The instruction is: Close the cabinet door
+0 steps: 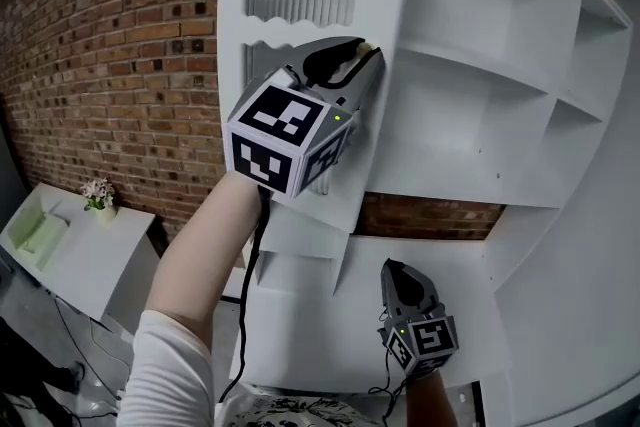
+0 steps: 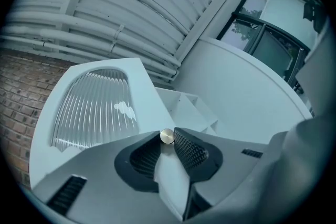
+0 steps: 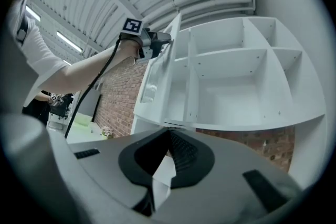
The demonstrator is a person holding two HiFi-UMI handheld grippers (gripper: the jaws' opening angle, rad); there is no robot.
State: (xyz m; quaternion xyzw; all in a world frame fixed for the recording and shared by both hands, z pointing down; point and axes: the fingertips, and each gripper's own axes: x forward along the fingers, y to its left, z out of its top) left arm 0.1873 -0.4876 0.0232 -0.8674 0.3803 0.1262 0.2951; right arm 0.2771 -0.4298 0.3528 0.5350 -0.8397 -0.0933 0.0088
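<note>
No lettering, numerals, brand names or labels can be read in any of the views. The only printed signs are square black-and-white block patterns. In the head view these are borne on the faces of the white-bordered marker cube (image 1: 285,140) of the left gripper (image 1: 368,55), at upper centre. They are also borne on the second marker cube (image 1: 428,340) of the right gripper (image 1: 392,267), near the lower right. One patterned face of the white-bordered marker cube (image 3: 133,25) is also seen far off at the upper left of the right gripper view. No characters can be made out within the patterns.
</note>
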